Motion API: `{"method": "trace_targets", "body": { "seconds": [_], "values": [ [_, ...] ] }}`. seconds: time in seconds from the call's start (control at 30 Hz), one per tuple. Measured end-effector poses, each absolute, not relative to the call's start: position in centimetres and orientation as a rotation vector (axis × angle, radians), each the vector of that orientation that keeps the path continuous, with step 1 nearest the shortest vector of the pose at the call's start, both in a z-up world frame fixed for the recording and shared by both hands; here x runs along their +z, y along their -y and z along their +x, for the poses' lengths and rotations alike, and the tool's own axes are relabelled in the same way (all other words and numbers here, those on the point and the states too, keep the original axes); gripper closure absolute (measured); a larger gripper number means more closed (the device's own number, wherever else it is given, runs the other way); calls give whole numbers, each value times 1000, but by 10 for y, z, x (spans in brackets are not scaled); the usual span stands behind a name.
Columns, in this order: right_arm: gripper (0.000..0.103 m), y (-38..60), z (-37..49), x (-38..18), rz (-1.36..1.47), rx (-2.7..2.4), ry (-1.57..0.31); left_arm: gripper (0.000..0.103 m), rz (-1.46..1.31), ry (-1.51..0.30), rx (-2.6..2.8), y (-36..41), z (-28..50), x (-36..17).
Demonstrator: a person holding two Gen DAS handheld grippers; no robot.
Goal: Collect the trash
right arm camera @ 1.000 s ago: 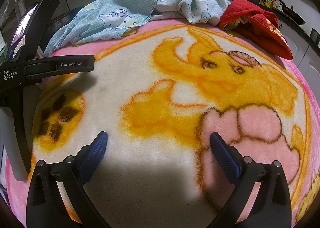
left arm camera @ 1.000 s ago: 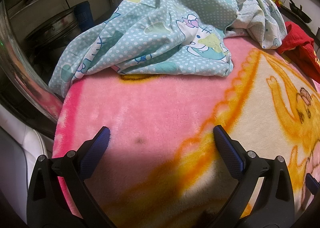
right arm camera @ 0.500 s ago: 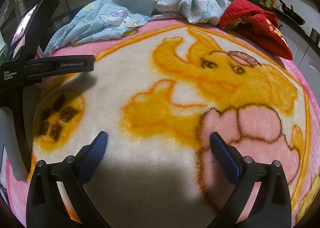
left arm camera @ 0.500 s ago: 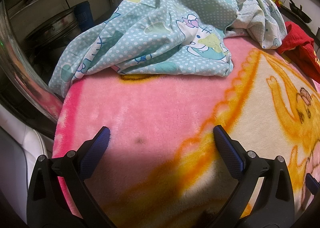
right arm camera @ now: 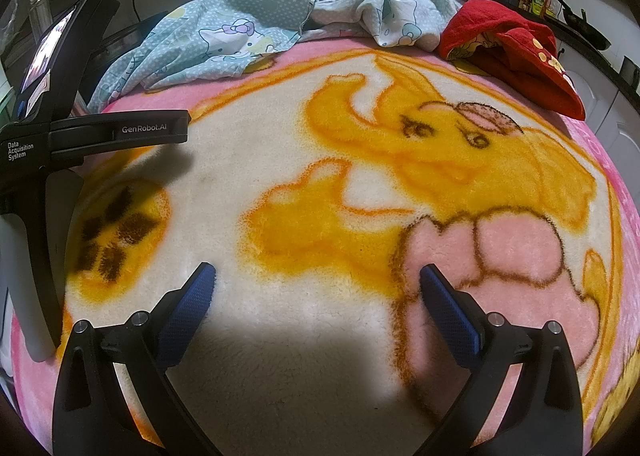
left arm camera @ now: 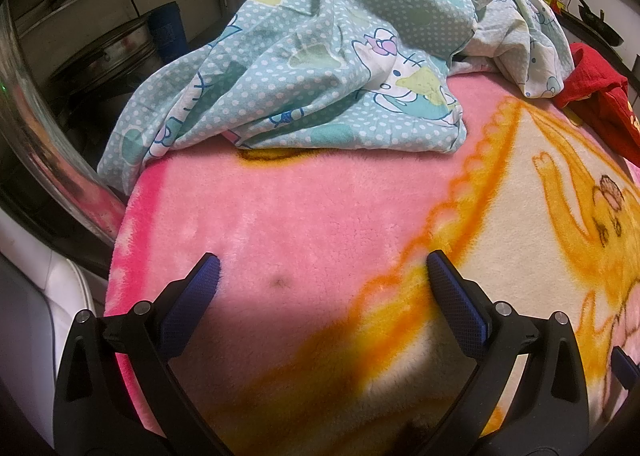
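Trash nowhere visible on the fleece blanket (right arm camera: 320, 175) (perhaps under the blue sheet (left arm camera: 320, 67)): searching stage, left gripper (left arm camera: 322, 272) and right gripper (right arm camera: 316, 282) spread wide, empty, next needing a target.

- Fleece blanket (right arm camera: 304, 159): pink border, cream centre, orange-yellow cartoon figure outlined in brown, orange scalloped edging.
- Sheet (left arm camera: 320, 67): pale teal with white polka dots and white cartoon cat prints.
- Red cloth (right arm camera: 516, 51): bright red, yellow spots.
- Tongs (right arm camera: 314, 276): black arms, blue textured pads (right arm camera: 188, 308).
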State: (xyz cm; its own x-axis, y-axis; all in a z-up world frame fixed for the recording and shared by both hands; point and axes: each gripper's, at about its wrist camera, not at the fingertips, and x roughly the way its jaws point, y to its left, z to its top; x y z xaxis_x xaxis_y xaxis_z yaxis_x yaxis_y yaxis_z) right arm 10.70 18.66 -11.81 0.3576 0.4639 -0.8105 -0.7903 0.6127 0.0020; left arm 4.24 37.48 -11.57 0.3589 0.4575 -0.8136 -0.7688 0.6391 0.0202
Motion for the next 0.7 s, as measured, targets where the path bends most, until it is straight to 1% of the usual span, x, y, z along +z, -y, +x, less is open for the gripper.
{"method": "trace_targets", "body": {
  "seconds": [0.7],
  "values": [
    [5, -187, 107, -118, -428, 841, -878, 9, -399, -897, 818, -376, 44, -118]
  ]
}}
